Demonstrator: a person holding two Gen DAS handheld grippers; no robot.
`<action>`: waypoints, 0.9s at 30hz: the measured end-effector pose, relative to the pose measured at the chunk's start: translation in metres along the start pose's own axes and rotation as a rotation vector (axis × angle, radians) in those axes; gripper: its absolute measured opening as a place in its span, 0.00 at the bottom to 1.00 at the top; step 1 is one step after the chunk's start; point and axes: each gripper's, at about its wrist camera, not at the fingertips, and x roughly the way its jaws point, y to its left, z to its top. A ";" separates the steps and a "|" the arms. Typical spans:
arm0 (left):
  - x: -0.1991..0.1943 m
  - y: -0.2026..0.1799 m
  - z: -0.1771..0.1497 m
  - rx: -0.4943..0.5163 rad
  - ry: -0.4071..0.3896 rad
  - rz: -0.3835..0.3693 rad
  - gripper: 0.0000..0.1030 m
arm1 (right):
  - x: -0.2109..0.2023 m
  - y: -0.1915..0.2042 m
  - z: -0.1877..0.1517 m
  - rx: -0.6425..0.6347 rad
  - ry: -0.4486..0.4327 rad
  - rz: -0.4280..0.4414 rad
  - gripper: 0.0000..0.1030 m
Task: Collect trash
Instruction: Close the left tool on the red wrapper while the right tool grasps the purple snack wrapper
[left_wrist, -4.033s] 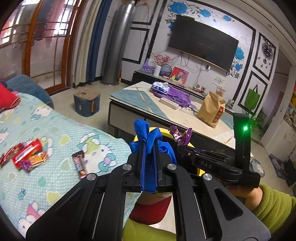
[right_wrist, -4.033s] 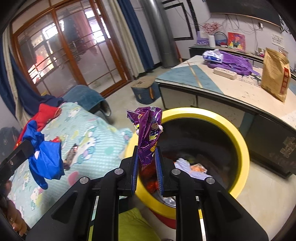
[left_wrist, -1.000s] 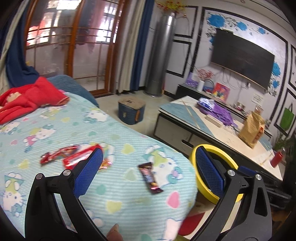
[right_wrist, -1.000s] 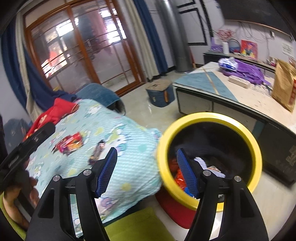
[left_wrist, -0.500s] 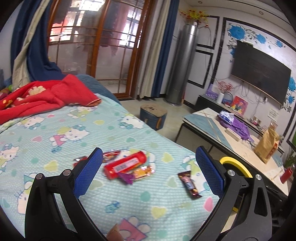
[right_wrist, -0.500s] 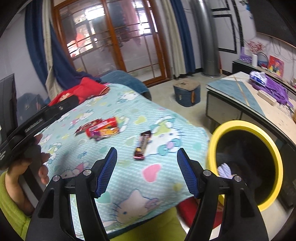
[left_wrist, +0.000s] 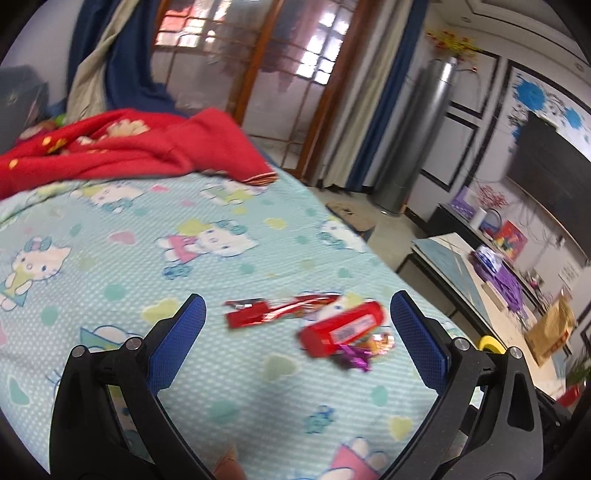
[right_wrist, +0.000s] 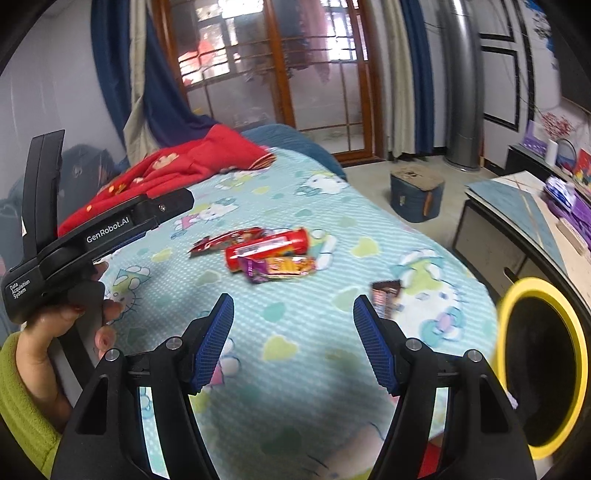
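Trash lies on a Hello Kitty sheet (left_wrist: 229, 369): a flat red wrapper (left_wrist: 273, 312), a red tube (left_wrist: 341, 330) and a purple-orange wrapper (left_wrist: 364, 349). In the right wrist view they are the red wrapper (right_wrist: 221, 240), the red tube (right_wrist: 267, 247), the purple-orange wrapper (right_wrist: 279, 267) and a dark candy bar (right_wrist: 386, 295). My left gripper (left_wrist: 297, 347) is open and empty, just short of the red pile. My right gripper (right_wrist: 293, 341) is open and empty, above the sheet. The yellow-rimmed bin (right_wrist: 541, 369) stands at the right.
A red blanket (left_wrist: 122, 147) lies at the far end of the bed. A low table (right_wrist: 528, 218) with purple items stands right of the bed. A blue stool (right_wrist: 415, 197) sits on the floor. The left gripper's body (right_wrist: 92, 232) shows at left.
Both grippers have moved from the bin toward the bed and closer to the red pile. The blue and purple trash held four seconds ago is gone from both grippers.
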 end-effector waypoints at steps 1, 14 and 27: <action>0.001 0.005 0.000 -0.010 0.001 0.003 0.89 | 0.004 0.004 0.002 -0.012 0.004 0.003 0.63; 0.029 0.051 -0.004 -0.180 0.083 -0.034 0.63 | 0.075 0.032 0.020 -0.138 0.110 0.005 0.58; 0.065 0.056 -0.014 -0.297 0.187 -0.129 0.42 | 0.103 0.031 0.017 -0.136 0.156 0.014 0.21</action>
